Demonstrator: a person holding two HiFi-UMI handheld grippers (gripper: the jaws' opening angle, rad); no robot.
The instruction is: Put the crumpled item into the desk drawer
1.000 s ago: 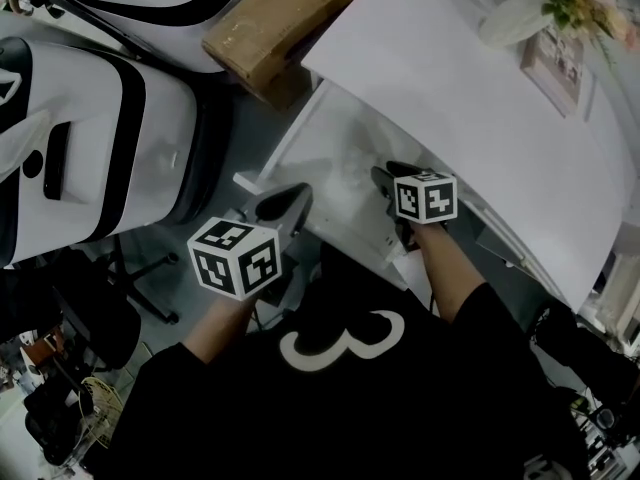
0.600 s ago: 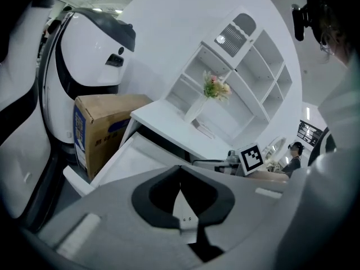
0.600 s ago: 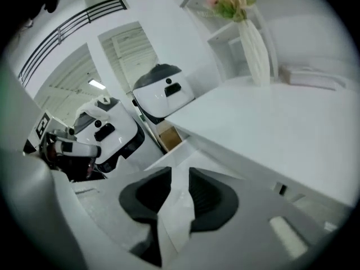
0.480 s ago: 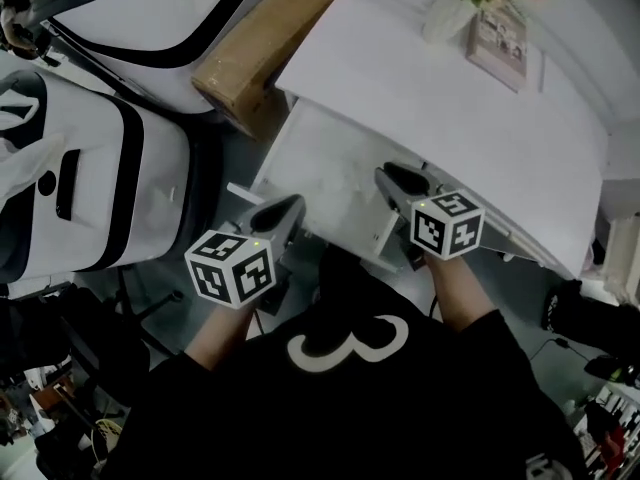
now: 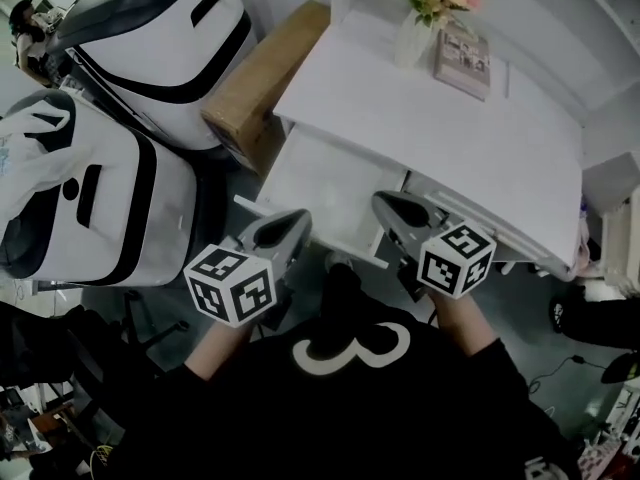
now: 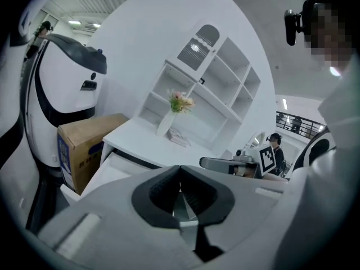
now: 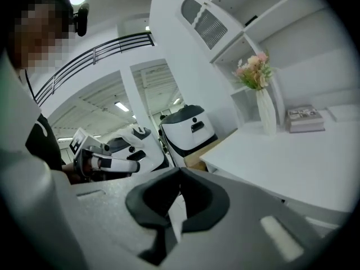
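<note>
The white desk (image 5: pixel 470 138) has its drawer (image 5: pixel 315 173) pulled out toward me, and its pale inside shows nothing I can make out as a crumpled item. My left gripper (image 5: pixel 297 219) hovers at the drawer's near left corner with its jaws shut and nothing between them. Over the drawer's near right edge, my right gripper (image 5: pixel 384 203) is also shut and empty. From the left gripper view (image 6: pixel 180 167) the drawer (image 6: pixel 115 165) and the right gripper (image 6: pixel 225 163) are seen. The right gripper view (image 7: pixel 180 168) looks along the desk top (image 7: pixel 292 162).
A cardboard box (image 5: pixel 262 78) stands left of the desk. Two large white-and-black machines (image 5: pixel 100 208) (image 5: pixel 165 43) fill the left side. On the desk's far end are a vase of flowers (image 5: pixel 420 18) and a book (image 5: pixel 463 58). White shelves (image 6: pixel 216 83) rise behind the desk.
The head view has lifted, bringing the whole desk top, vase and book into sight. Both grippers stay by the drawer's front edge; the right one sits a little nearer to me.
</note>
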